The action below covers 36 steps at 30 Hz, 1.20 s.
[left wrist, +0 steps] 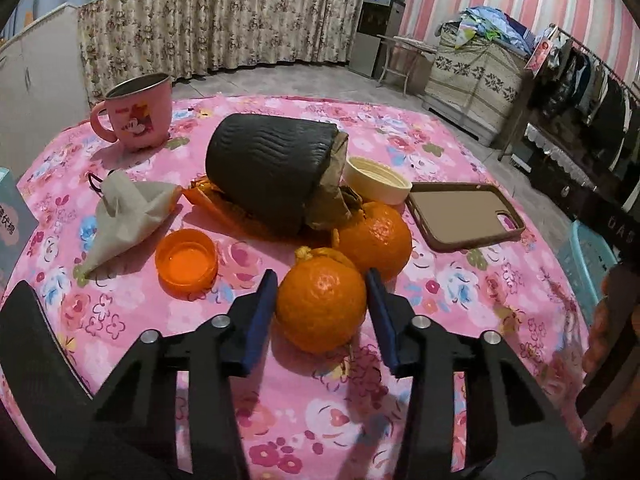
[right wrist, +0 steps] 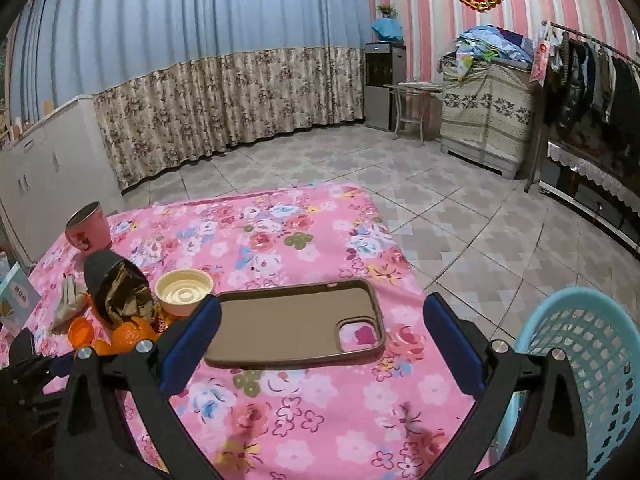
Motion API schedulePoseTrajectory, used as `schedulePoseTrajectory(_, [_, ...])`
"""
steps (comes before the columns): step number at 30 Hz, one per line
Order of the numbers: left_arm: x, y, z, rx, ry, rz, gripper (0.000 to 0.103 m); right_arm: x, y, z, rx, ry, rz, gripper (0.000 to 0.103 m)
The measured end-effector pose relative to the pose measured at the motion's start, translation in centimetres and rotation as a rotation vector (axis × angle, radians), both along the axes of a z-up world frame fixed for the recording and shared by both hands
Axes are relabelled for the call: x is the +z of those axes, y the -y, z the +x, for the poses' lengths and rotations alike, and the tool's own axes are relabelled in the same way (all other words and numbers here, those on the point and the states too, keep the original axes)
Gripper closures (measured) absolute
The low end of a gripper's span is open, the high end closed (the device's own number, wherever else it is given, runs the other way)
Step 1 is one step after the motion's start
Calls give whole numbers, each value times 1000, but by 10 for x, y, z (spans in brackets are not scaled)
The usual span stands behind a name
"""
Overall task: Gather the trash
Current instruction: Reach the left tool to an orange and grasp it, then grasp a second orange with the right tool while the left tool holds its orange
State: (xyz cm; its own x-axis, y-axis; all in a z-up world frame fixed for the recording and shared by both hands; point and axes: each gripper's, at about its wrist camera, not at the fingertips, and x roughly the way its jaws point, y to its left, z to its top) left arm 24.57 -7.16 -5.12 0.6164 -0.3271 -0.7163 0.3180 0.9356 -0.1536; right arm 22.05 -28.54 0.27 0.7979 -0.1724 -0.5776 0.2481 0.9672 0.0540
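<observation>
Left claw (left wrist: 322, 300) grips an orange (left wrist: 320, 300) on the tabletop (left wrist: 460, 292); right claw (right wrist: 320, 344) gapes wide over a phone case (right wrist: 292, 324).

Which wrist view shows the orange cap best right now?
The left wrist view: the orange cap lies open side up, whole and unblocked, beside the crumpled tissue. The right wrist view shows only a small part of it at the left edge.
</observation>
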Motion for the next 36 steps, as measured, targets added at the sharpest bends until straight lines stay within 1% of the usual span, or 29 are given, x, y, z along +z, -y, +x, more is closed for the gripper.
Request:
schedulePoseTrajectory(1, [2, -3, -1, 5, 6, 1, 63, -1, -4, 1, 12, -3, -6, 4])
schedulePoseTrajectory(5, [13, -16, -6, 47, 57, 42, 64, -6, -22, 4, 64, -17, -14, 4])
schedulePoseTrajectory(8, [26, -35, -10, 107, 108, 68, 64, -11, -44, 8, 127, -36, -24, 4])
schedulePoseTrajectory(12, [37, -63, -11, 191, 151, 81, 64, -18, -74, 10, 198, -61, -69, 4])
schedulePoseTrajectory(14, [41, -77, -13, 232, 171, 95, 64, -20, -87, 11, 236, -67, -66, 4])
schedulePoseTrajectory(20, [47, -106, -8, 293, 170, 76, 64, -28, -117, 20, 297, -111, -79, 4])
schedulePoseTrajectory(23, [45, -109, -7, 304, 167, 78, 64, -34, -123, 28, 302, -143, -56, 5])
schedulePoseTrajectory(26, [46, -110, -7, 308, 165, 64, 64, -39, -129, 35, 304, -172, -41, 6])
schedulePoseTrajectory(28, [46, -110, -7, 305, 165, 63, 64, -42, -135, 39, 322, -190, -40, 18])
schedulePoseTrajectory(30, [44, -108, -7, 302, 164, 69, 64, -46, -138, 42, 338, -206, -35, 33])
schedulePoseTrajectory(31, [44, -108, -7, 300, 165, 71, 64, -48, -140, 43, 350, -217, -31, 37])
schedulePoseTrajectory(33, [44, -107, -7, 298, 167, 71, 64, -50, -142, 44, 365, -220, -32, 53])
schedulePoseTrajectory(36, [44, -106, -7, 293, 166, 64, 64, -47, -139, 43, 370, -202, -19, 59])
